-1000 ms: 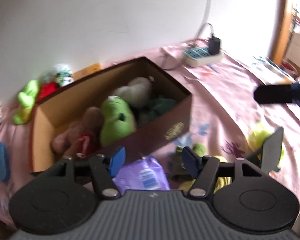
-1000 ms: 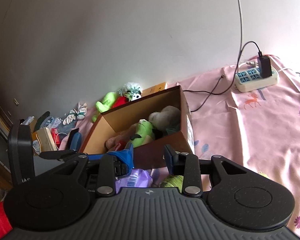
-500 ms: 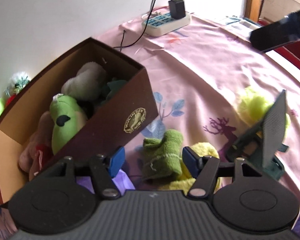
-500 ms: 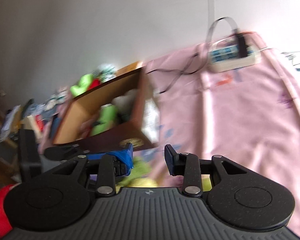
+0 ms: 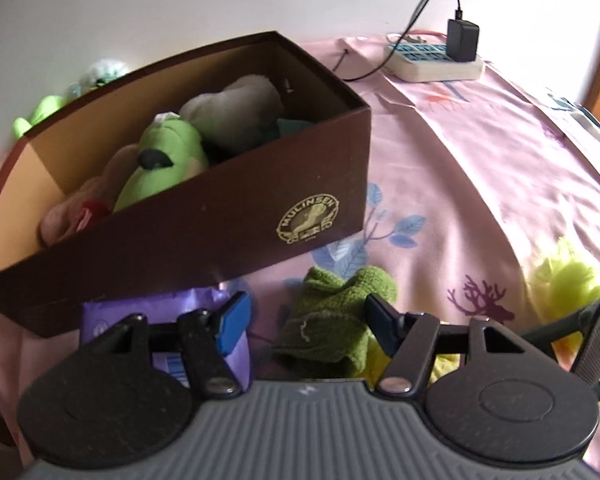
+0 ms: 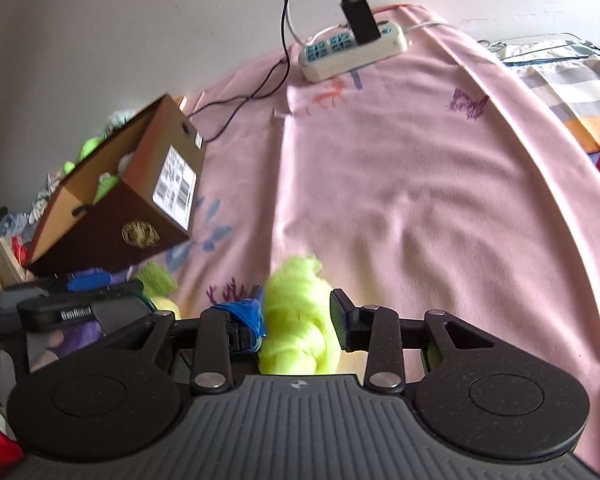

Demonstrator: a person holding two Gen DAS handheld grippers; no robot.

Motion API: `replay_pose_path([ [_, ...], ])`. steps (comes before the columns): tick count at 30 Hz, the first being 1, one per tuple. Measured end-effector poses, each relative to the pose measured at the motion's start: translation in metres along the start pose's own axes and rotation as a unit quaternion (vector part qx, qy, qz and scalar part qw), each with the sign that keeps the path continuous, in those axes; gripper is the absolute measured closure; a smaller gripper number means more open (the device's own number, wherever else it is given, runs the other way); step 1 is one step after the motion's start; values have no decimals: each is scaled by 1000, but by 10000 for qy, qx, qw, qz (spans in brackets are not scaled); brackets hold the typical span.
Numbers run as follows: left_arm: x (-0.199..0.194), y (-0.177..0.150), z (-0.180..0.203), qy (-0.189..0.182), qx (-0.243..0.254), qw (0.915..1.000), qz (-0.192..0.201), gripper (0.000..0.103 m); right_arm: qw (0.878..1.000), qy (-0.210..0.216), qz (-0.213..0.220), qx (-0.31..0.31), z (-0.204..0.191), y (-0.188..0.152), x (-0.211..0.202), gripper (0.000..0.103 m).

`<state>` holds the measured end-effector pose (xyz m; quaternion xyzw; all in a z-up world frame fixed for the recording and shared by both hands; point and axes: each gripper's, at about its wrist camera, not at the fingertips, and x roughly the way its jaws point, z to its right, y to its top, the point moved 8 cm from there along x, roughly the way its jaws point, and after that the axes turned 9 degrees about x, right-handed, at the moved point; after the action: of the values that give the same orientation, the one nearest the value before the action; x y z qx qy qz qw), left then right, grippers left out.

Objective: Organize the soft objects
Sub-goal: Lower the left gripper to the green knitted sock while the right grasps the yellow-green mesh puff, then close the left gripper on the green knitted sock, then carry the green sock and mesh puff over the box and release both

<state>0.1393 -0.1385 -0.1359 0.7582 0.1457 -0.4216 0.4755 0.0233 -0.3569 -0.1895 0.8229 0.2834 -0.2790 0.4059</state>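
Note:
A brown cardboard box (image 5: 220,216) on the pink cloth holds several plush toys, among them a green one (image 5: 160,168) and a grey one (image 5: 240,108). In front of the box lies a crumpled green knitted cloth (image 5: 332,320). My left gripper (image 5: 308,312) hangs open just over it, one fingertip on each side. A neon yellow fluffy yarn bundle (image 6: 300,312) lies to the right. My right gripper (image 6: 296,316) is open at a narrow width, with the yarn filling the gap between its fingers. The same bundle (image 5: 568,280) shows in the left wrist view.
A purple packet (image 5: 160,308) lies against the box's front, under my left finger. A white power strip (image 6: 352,52) with a black charger and cable sits at the far edge by the wall. More plush toys (image 5: 40,112) lie behind the box. Folded striped fabric (image 6: 560,72) is at the far right.
Both grippers have come down toward the pink cloth. The left now hangs over the green cloth. The right has swung away from the box and now has the yellow yarn between its fingers.

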Motion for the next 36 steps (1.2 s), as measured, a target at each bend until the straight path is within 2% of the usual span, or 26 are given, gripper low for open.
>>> replay_pose_path([
  [2, 0, 0, 4, 28, 15, 10000, 24, 36, 9999, 16, -117, -4, 1, -6, 5, 84],
  [4, 2, -1, 10, -49, 33, 10000, -7, 36, 9999, -51, -69, -98, 3, -7, 12, 84],
  [8, 10, -7, 13, 95, 28, 9999, -129, 36, 9999, -2, -30, -105, 7, -5, 20, 80],
  [17, 16, -4, 13, 170, 20, 9996, -220, 36, 9998, 184, -45, -49, 13, -6, 27, 73],
  [18, 16, -4, 15, 175, 56, 9996, -213, 43, 9998, 201, -80, -44, 12, -8, 29, 72],
  [23, 19, -3, 19, 38, 80, 9996, -285, 63, 9982, 496, -186, 287, 16, -11, 32, 74],
  [24, 19, -2, 19, 7, 64, 9996, -279, 73, 9977, 544, -193, 358, 17, -11, 31, 75],
  [25, 18, -2, 18, 7, 52, 9996, -265, 77, 9973, 581, -192, 401, 18, -11, 31, 76],
  [28, 14, 1, 17, -18, 12, 9998, -209, 84, 9969, 615, -153, 464, 20, -9, 27, 78],
  [36, -7, 13, 10, 79, -7, 9999, 65, 86, 9960, 676, 118, 567, 19, 4, 13, 79],
])
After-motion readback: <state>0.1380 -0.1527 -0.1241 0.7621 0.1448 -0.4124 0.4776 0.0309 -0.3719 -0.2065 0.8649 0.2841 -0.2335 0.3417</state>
